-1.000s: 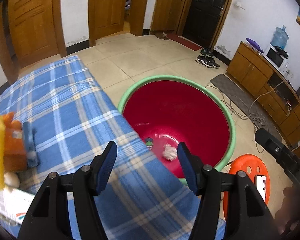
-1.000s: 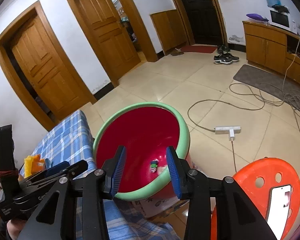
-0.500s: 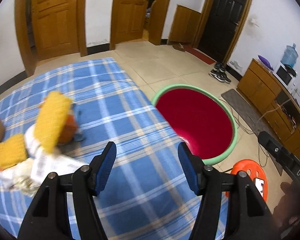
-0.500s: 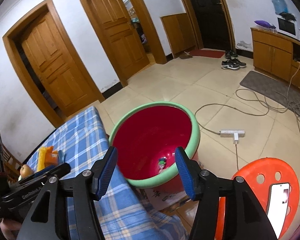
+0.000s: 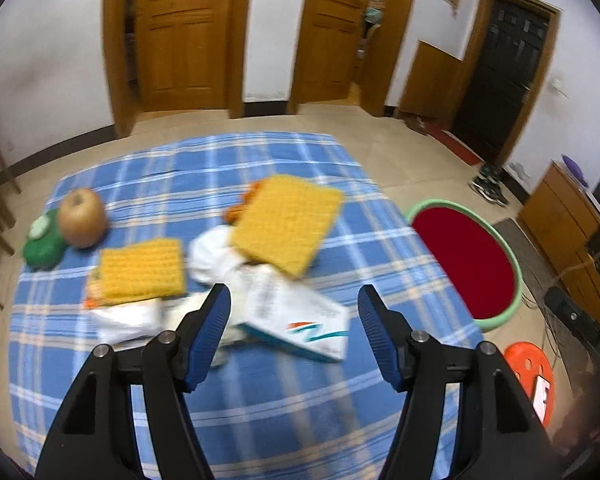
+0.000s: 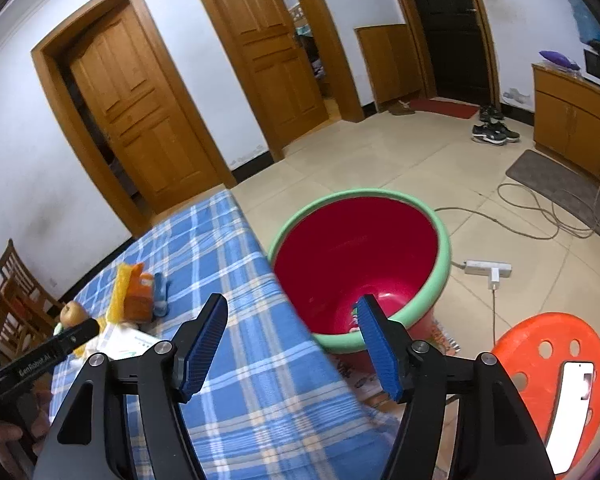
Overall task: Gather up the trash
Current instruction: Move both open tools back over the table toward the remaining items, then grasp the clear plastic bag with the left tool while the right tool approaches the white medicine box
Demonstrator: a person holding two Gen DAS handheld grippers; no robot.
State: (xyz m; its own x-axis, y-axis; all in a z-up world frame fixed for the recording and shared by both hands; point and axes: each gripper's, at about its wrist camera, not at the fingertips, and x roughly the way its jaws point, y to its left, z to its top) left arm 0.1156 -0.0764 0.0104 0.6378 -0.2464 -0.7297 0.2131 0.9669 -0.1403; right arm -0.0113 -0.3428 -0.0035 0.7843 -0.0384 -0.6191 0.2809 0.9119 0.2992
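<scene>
While our right gripper [image 6: 290,340] is opening its empty fingers beside the green-rimmed red plastic basin [image 6: 440,236], we are swinging our wide, empty left gripper [image 5: 294,336] back over the white paper packet [image 5: 300,316] on the blue-checked surface [image 5: 280,400].

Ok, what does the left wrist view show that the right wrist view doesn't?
Only the left wrist view shows the whole pile: two yellow pads, crumpled white paper, a white packet and a green lid. Only the right shows a power strip on the floor and litter in the tub's bottom. Both show the blue checked cloth, the red tub, the apple and the orange stool.
</scene>
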